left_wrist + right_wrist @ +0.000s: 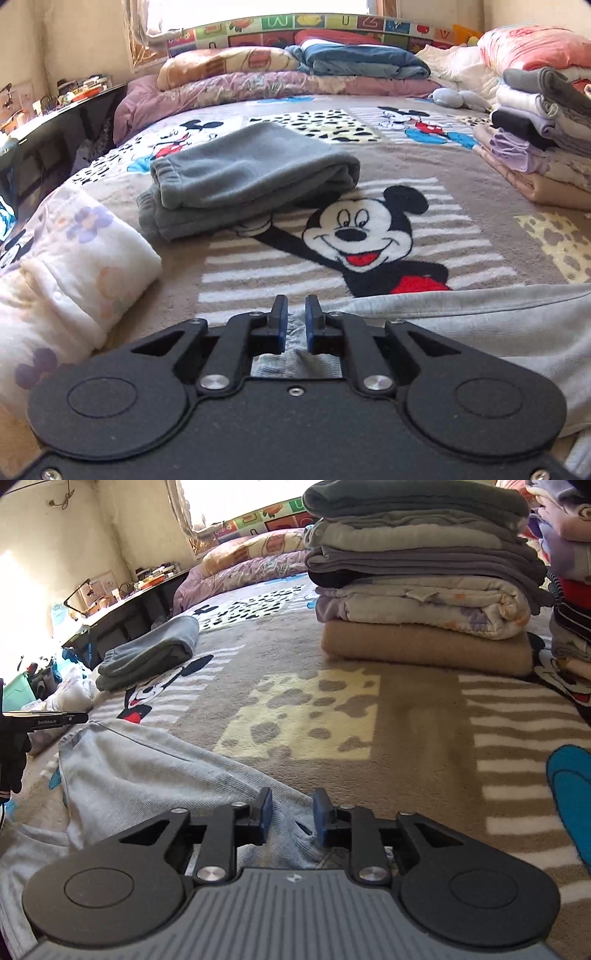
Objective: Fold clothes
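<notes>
Pale grey garment [155,771] lies spread at the bed's near edge on the cartoon blanket [369,709]. Left gripper [296,321] hovers narrowly parted over its hem; right gripper [291,816] straddles a fold, jaws apart.

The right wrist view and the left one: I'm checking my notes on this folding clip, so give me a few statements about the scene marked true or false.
1. A light grey garment lies spread on the blanket under both grippers. True.
2. The right gripper has its jaws clamped shut on the garment. False: the jaws stand apart, with cloth showing between them.
3. A folded grey fleece piece lies on the cartoon mouse blanket. True.
4. The stack of folded clothes has a tan piece at its bottom. True.
5. The folded grey fleece piece sits on top of that stack. False: it lies apart, alone on the blanket.
6. The left gripper is lifting the stack. False: it is low at the light grey garment's edge.
</notes>
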Demonstrator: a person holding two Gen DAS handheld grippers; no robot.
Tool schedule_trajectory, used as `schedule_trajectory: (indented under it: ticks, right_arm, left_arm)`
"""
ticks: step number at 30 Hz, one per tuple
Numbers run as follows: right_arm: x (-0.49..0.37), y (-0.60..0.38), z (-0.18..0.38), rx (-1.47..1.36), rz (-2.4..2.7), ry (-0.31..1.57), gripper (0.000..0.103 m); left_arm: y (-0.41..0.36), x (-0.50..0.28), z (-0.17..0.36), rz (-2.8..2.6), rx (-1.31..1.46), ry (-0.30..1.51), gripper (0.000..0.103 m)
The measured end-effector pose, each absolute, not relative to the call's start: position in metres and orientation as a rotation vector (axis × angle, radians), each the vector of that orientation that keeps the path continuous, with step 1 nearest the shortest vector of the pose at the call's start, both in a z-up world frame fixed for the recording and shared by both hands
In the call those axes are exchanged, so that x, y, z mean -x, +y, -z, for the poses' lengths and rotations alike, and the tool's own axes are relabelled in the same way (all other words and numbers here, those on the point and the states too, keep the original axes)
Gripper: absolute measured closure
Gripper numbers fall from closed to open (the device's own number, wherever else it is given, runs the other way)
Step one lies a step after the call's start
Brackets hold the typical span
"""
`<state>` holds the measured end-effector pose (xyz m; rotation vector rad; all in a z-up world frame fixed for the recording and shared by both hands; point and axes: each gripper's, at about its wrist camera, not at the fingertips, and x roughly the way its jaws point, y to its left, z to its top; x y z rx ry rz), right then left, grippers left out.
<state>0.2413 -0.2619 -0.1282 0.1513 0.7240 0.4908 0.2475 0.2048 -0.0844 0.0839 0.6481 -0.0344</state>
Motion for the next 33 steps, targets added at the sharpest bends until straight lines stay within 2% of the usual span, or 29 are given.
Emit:
schedule_trajectory:
  ticks: [1,4,9,14,15,16,17,18,22,26,28,29,30,31,33]
  right_arm:
    - [-0.237,-0.261,0.122,-0.132,-0.501,0.713,0.071]
    - [-0.234,-0.246,0.108,-0.063,-0.575,0.705,0.071]
    - [-0.246,-0.205,0.104,0.085,-0.678,0.737,0.069]
    - [-0.266,-0.185,0.122,0.093,-0.685,0.807,0.069]
    - [-0.27,-0.185,0.125,0.071,-0.687,0.822,0.068]
    - [-0.271,-0.187,0.129,0.046,-0.689,0.829,0.069]
    - [-0.271,-0.188,0.128,0.041,-0.687,0.83,0.078]
    - [-0.271,-0.19,0.128,0.035,-0.685,0.831,0.091]
    - [-0.266,-0.2,0.109,-0.017,-0.662,0.758,0.094]
    - [-0.272,-0.197,0.104,0.002,-0.605,0.709,0.094]
    - [-0.278,-0.194,0.113,0.007,-0.582,0.75,0.089]
    - [-0.281,-0.195,0.117,-0.012,-0.584,0.78,0.082]
    - [-0.283,-0.196,0.121,-0.029,-0.586,0.806,0.068]
    - [-0.275,-0.196,0.116,-0.005,-0.579,0.78,0.063]
    - [-0.261,-0.197,0.108,0.042,-0.566,0.728,0.062]
  left_arm:
    - [0.201,-0.245,0.08,0.075,-0.1,0.65,0.096]
    - [0.182,-0.245,0.075,0.207,-0.192,0.671,0.085]
    - [0.158,-0.267,0.088,0.346,-0.317,0.751,0.085]
    - [0.147,-0.288,0.114,0.427,-0.312,0.842,0.083]
    - [0.146,-0.287,0.115,0.427,-0.304,0.836,0.084]
    - [0.146,-0.286,0.116,0.427,-0.297,0.827,0.097]
    - [0.146,-0.284,0.116,0.426,-0.289,0.818,0.103]
    - [0.145,-0.283,0.117,0.425,-0.282,0.809,0.103]
    - [0.156,-0.277,0.091,0.377,-0.176,0.687,0.103]
    - [0.149,-0.294,0.107,0.321,-0.184,0.744,0.103]
    - [0.143,-0.293,0.116,0.294,-0.245,0.778,0.101]
    - [0.148,-0.288,0.112,0.287,-0.226,0.756,0.099]
    - [0.153,-0.282,0.107,0.282,-0.203,0.733,0.098]
    - [0.158,-0.276,0.102,0.264,-0.191,0.712,0.097]
    - [0.166,-0.265,0.092,0.235,-0.177,0.678,0.097]
